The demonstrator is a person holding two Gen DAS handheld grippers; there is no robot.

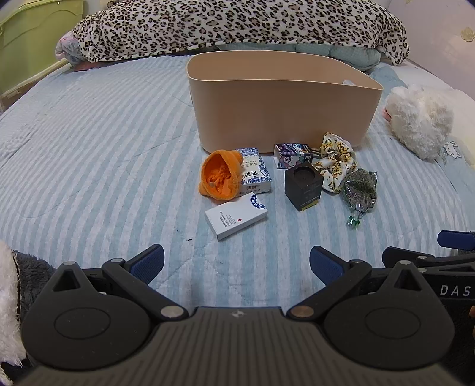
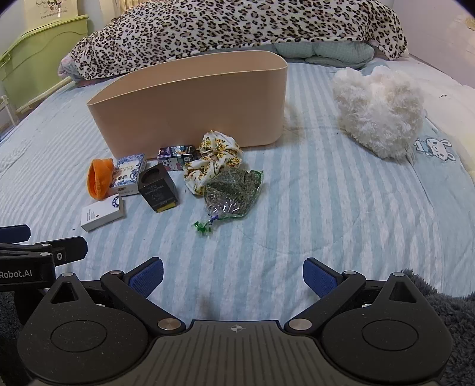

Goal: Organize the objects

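Lying ahead of both spread hand-held grippers [image 1: 237, 264] [image 2: 233, 274]: white box [image 1: 236, 215].

striped blue-white quilt [image 2: 326, 193] covers the bed; leopard-print blanket [image 2: 237, 26] heaped at far end, teal pillow [image 2: 332, 52] beneath it; white fluffy plush [image 2: 380, 115] right side; green cabinet [image 2: 38, 50] far left

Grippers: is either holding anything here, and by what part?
Nothing is held. The left gripper and right gripper are both open above the striped bedspread.
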